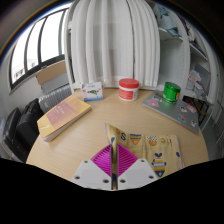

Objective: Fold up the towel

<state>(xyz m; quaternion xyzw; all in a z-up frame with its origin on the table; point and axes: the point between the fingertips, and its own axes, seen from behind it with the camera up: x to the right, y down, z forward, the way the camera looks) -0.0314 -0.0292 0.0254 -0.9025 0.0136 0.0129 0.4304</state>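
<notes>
A beige towel with small printed figures point(152, 150) lies on the round wooden table point(110, 112), just ahead of the fingers and to their right. A thin edge of the towel point(111, 140) rises upright from the cloth and runs down between the two magenta pads point(100, 163). My gripper point(113, 172) is shut on that edge, with the pads pressed together on it and no gap showing. The part of the towel under the fingers is hidden.
On the far side of the table stand a red tub with a white lid point(128, 89) and a green tub point(172, 92). A flat box point(63, 115) lies at the left, a small box point(92, 92) beyond it, papers point(172, 110) at the right. A dark chair point(15, 130) stands left of the table.
</notes>
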